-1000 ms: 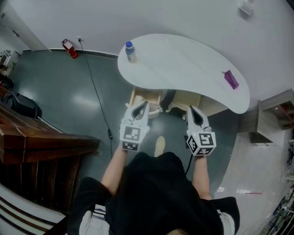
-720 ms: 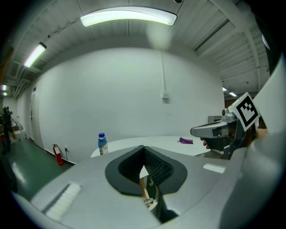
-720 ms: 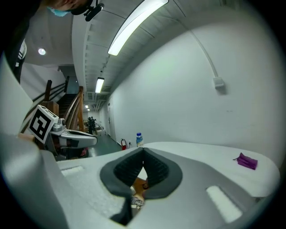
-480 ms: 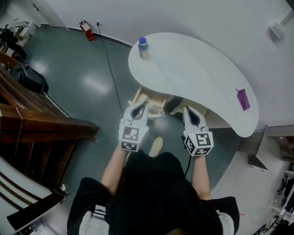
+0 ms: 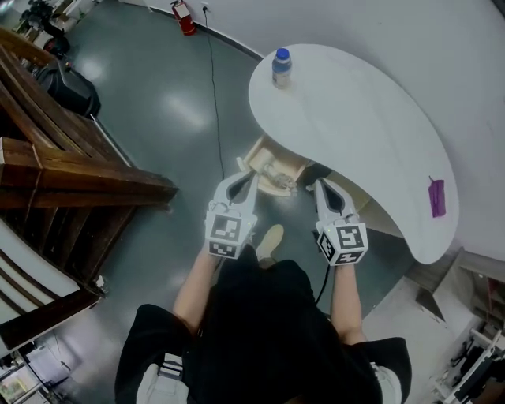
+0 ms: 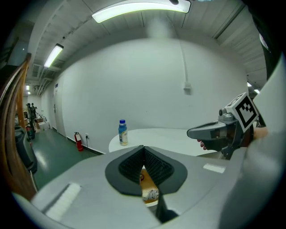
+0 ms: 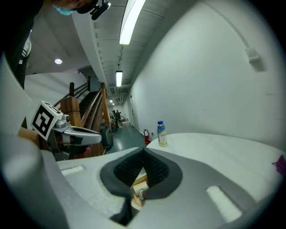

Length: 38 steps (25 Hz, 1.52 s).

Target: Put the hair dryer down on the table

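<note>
Both grippers hang in front of my body, short of the white curved table (image 5: 355, 118). My left gripper (image 5: 243, 180) is shut with nothing between its jaws, and so is my right gripper (image 5: 322, 188). Just beyond their tips, a light wooden box (image 5: 272, 167) stands on the floor at the table's near edge. Through the left jaws I see a coiled white cord (image 6: 152, 194) in that box. No hair dryer can be made out as such in any view. The left gripper (image 6: 144, 150) and right gripper (image 7: 144, 152) each show pads pressed together.
A blue-capped bottle (image 5: 282, 68) stands at the table's far left end, and a small purple object (image 5: 437, 197) lies near its right end. A black cable (image 5: 213, 87) runs across the floor from the wall by a red fire extinguisher (image 5: 183, 16). Dark wooden stairs (image 5: 71, 181) rise at the left.
The head view has swung, so the table and bottle have slid to the right and the stairs fill more of the left. Both grippers stay shut in the same place before my body.
</note>
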Motion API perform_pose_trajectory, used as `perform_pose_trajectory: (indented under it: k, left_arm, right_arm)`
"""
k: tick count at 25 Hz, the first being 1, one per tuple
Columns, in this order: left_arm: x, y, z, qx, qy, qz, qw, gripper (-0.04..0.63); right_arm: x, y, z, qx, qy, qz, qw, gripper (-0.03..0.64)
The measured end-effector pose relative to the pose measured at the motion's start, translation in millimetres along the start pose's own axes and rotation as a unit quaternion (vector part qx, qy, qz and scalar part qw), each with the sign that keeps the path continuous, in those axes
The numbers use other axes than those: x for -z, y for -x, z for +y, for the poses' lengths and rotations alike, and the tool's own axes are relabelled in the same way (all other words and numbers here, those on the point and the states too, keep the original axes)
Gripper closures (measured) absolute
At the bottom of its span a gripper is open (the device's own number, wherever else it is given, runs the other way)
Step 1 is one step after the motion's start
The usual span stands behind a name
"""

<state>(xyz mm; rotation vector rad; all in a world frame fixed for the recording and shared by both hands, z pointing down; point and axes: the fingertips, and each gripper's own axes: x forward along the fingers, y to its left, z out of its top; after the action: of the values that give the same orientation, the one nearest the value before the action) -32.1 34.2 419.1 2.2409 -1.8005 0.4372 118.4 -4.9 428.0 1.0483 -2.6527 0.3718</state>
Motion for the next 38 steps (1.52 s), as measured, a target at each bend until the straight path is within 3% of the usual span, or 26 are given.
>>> perform_pose_trajectory:
  k: [8,19,38]
  left_arm:
    - [37.2,-11.9,33.1,-0.026,0.03,0.027,0.9988,0.589]
    - [94.1,-49.0,80.6,-0.033,0.082,0.066,0.9939,0.589]
    - [197.7,-97.3,119.2,-0.022,0.143,0.122,0.9819,0.589]
  right_arm:
    - [28.0,-59.7,14.8,-0.047,0.012,0.054,0.997,0.617]
    - [76.6,-142.3,25.5,-0.09,0.026,0.122,0.988,0.617]
    - [193.9,-231.9,32.2,-0.119,0.054,0.249,0.96,0.616]
